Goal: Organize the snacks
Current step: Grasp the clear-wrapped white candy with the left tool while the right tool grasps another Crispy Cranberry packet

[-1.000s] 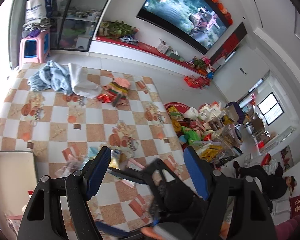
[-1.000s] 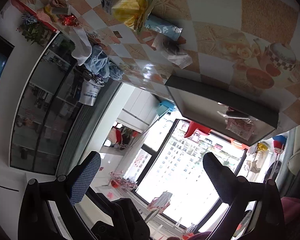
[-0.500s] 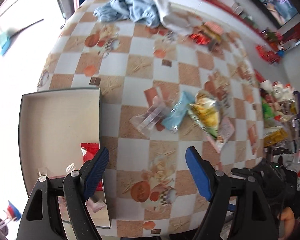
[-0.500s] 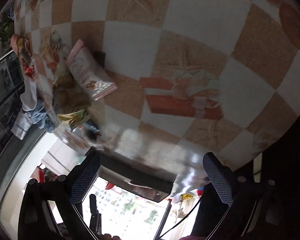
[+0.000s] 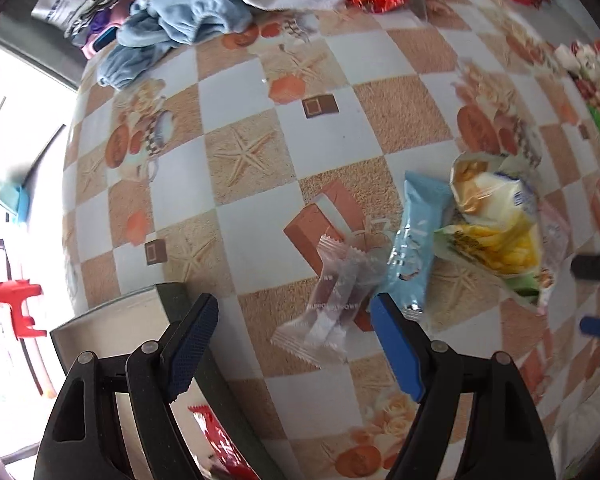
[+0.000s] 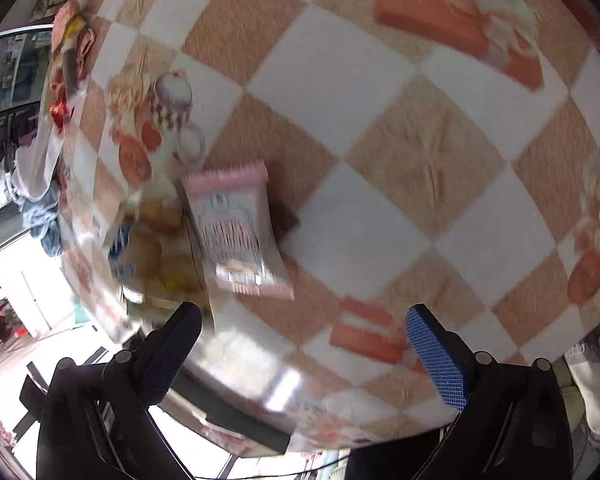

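Left gripper point(image 5: 294, 344) is seen pointing down at the checkered desk point(image 5: 340, 128), fingers point(image 5: 398, 346) spread wide, nothing gripped. A clear-wrapped snack point(image 5: 332, 300) lies on the desk between the fingers, apart from both pads as far as can be told. Just beside it a light-blue snack packet point(image 5: 414, 240) is noted, then a yellow chip bag point(image 5: 496, 220) overlapping further packets. A shallow tray point(image 5: 112, 320) sits at the desk edge under the left finger; a red packet point(image 5: 216, 436) lies in it.

Right gripper point(image 6: 304, 344) is seen over the same desk, fingers point(image 6: 436, 356) wide apart and empty. A pink-edged snack packet point(image 6: 240, 232) lies ahead of them, untouched; view blurred. A blue cloth point(image 5: 172, 28) is heaped at the far edge.
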{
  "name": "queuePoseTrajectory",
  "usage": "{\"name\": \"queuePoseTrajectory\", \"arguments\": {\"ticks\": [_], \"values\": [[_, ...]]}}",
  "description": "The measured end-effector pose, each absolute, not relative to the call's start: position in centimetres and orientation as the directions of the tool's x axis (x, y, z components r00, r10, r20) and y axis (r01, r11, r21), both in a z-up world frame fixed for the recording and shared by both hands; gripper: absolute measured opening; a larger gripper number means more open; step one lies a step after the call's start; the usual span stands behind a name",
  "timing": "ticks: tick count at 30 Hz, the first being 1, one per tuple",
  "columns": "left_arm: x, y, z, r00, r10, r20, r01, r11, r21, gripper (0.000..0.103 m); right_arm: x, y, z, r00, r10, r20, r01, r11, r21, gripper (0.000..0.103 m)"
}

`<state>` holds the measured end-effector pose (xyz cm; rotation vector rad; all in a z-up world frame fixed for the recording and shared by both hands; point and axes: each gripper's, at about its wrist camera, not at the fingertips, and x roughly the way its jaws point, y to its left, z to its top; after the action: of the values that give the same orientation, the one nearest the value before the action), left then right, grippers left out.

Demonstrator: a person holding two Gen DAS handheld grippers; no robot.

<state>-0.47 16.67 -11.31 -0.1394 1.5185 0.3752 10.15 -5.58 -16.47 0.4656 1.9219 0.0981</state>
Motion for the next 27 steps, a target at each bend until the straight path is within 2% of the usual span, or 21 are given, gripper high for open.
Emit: {"name": "queuePoseTrajectory", "arguments": {"ticks": [7, 18, 22, 25, 27], "values": [[-0.1, 18.3, -14.4, -0.034, 0.121, -0.992, -0.328, 0.936, 0.126, 0.082, 11.9, -2.7, -18.7, -0.34, 0.297, -0.892, 0.218, 0.948, 0.233, 0.103], [1.3, 18.9, -15.4, -0.037, 0.066, -0.997, -0.356, 0.931, 0.075, 0.089, 10.9, 3.2, -18.9, -0.302, -0.022, -0.953, -0.111, 0.994, 0.013, 0.103], [1.3, 18.0, -15.3, -0.04, 0.034, -0.999, -0.366, 0.929, 0.046, 0.087, 10.7, 3.5, -19.0, -0.312, -0.033, -0.95, -0.158, 0.987, 0.018, 0.103], [0.7, 17.4, -14.7, -0.016, 0.014, -1.0, -0.374, 0.927, 0.019, 0.065, 10.0, 4.3, -18.8, -0.302, -0.035, -0.953, -0.218, 0.975, 0.033, 0.101], [0.0, 16.3, -14.3, -0.013, 0.02, -1.0, -0.362, 0.932, 0.023, 0.033, 9.3, 4.5, -18.3, -0.275, -0.053, -0.96, -0.249, 0.968, 0.017, 0.092]]}}
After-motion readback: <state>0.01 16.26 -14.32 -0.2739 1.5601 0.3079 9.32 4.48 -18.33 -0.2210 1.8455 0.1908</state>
